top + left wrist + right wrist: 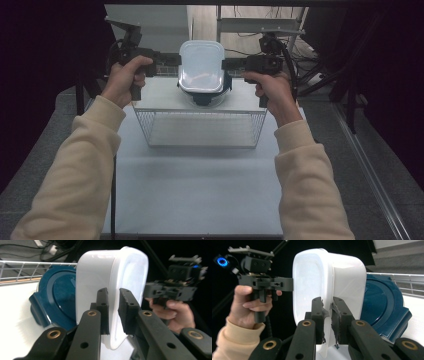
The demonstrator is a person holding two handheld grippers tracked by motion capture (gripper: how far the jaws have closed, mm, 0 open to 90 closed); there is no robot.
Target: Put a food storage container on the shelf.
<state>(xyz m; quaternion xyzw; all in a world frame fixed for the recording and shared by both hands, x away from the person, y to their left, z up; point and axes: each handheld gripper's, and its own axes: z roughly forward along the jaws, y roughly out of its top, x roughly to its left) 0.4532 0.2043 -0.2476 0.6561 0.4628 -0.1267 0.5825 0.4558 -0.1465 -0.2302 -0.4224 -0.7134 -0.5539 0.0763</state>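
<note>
Both grippers, left gripper point(167, 59) at nine o'clock and right gripper point(235, 63) at three, clench the white container's point(201, 65) rim; keep it level over the blue lid point(204, 96).

sleeves point(85, 165): cream, long | jaws: black, brass-ringed screws | left gripper point(265, 282): blue ring light

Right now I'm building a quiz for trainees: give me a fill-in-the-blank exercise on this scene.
1. The white container is held by ____ grippers.
2. The lid lying beneath it is dark ____.
3. The wire basket stands ____ to the person than the container.
4. The sleeves are ____ coloured.

Missing words: two; blue; nearer; cream
</note>
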